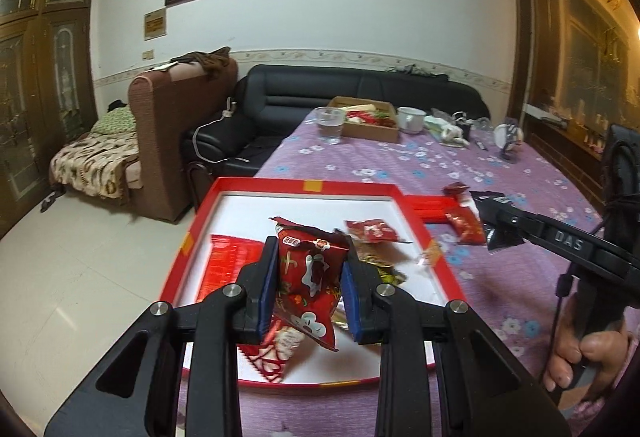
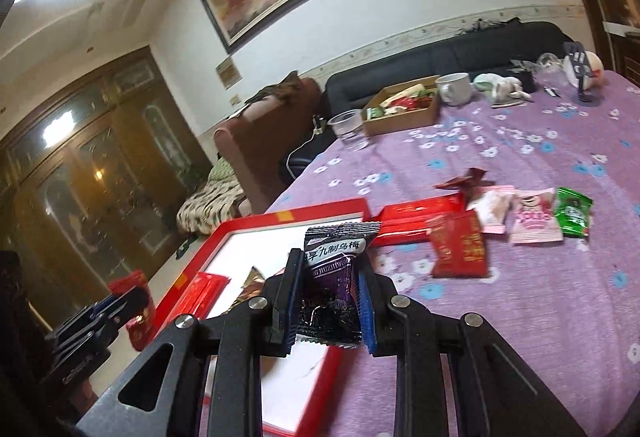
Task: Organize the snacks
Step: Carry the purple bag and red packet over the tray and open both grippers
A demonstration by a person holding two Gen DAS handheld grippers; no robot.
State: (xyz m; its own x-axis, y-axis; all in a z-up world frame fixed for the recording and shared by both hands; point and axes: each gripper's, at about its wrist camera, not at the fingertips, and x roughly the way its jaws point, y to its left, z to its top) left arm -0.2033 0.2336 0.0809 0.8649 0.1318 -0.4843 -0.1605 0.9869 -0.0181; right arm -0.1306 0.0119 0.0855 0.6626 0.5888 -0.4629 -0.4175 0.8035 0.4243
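Observation:
My left gripper [image 1: 309,279] is shut on a red snack packet [image 1: 310,277] with cartoon mice, held above the red-rimmed white tray [image 1: 304,185]. The tray holds a flat red pack [image 1: 232,261], a small red packet [image 1: 370,230] and gold-wrapped pieces [image 1: 378,267]. My right gripper [image 2: 329,297] is shut on a black plum candy packet [image 2: 332,277] over the tray's right rim [image 2: 280,216]; it also shows in the left wrist view [image 1: 500,229]. On the purple cloth lie a red packet [image 2: 460,251], two pink packets [image 2: 534,219], a green one [image 2: 574,212] and a dark red wrapper [image 2: 468,179].
A long red box [image 2: 416,217] lies beside the tray. At the table's far end stand a cardboard box of snacks [image 2: 400,109], a clear cup [image 2: 348,125], a white mug [image 2: 454,88] and clutter [image 2: 504,85]. A black sofa [image 1: 360,93] and brown armchair [image 1: 168,133] sit beyond.

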